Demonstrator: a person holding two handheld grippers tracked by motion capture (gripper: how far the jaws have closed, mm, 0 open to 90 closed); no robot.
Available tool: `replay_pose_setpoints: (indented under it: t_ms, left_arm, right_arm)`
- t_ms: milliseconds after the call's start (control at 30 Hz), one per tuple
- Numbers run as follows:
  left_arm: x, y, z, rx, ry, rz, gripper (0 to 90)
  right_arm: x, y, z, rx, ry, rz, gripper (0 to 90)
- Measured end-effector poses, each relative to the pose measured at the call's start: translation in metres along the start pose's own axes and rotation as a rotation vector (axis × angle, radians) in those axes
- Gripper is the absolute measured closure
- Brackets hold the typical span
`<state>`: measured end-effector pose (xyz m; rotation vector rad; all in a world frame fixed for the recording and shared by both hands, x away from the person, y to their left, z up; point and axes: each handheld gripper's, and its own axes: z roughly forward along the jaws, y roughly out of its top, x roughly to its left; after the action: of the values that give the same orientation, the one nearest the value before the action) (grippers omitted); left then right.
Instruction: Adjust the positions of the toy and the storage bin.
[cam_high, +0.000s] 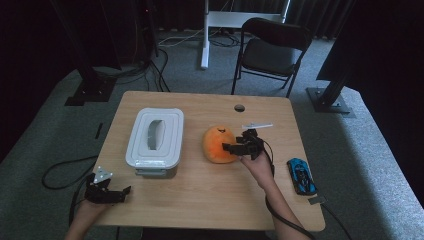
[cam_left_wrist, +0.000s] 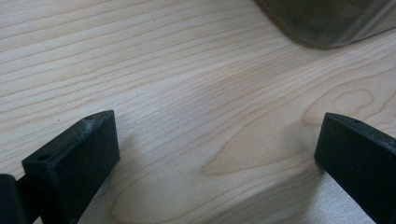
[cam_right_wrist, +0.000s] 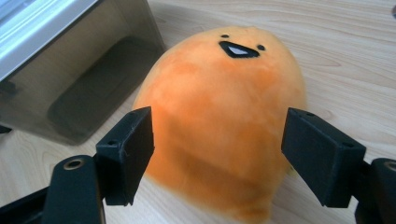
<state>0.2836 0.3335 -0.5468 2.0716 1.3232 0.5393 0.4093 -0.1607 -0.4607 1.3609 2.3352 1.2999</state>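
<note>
An orange plush toy (cam_high: 216, 145) with a small black face lies in the middle of the wooden table (cam_high: 200, 195). My right gripper (cam_high: 234, 147) is at the plush's right side, pointing left. In the right gripper view the plush (cam_right_wrist: 219, 93) sits just beyond the right gripper (cam_right_wrist: 217, 140), whose jaws stand apart on either side of its near end without squeezing it. At the table's front left corner my left gripper (cam_high: 122, 192) rests low. Its jaws are spread wide over bare wood in the left gripper view (cam_left_wrist: 217, 140).
A clear box with a white handled lid (cam_high: 155, 140) stands left of the plush, close to it (cam_right_wrist: 70, 70). A blue toy car (cam_high: 301, 176) lies near the right edge, and a white strip (cam_high: 257, 126) behind the right gripper. A black chair (cam_high: 272, 50) stands beyond the table.
</note>
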Motion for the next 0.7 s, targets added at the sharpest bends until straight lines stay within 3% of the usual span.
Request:
replay_pose_setpoints:
  t_ms: [200, 400, 600, 700]
  left_arm:
    - [0.000, 0.000, 0.000, 0.000, 0.000, 0.000, 0.3]
    - [0.000, 0.000, 0.000, 0.000, 0.000, 0.000, 0.3]
    - [0.000, 0.000, 0.000, 0.000, 0.000, 0.000, 0.3]
    - [0.000, 0.000, 0.000, 0.000, 0.000, 0.000, 0.3]
  right_arm:
    - [0.009, 0.001, 0.022, 0.048, -0.042, -0.039, 25.0]
    - [0.014, -0.005, 0.033, 0.035, -0.078, -0.078, 24.8]
    - [0.015, -0.009, 0.035, 0.045, -0.065, -0.099, 21.1]
    - [0.012, -0.012, 0.036, 0.048, -0.062, -0.084, 20.6]
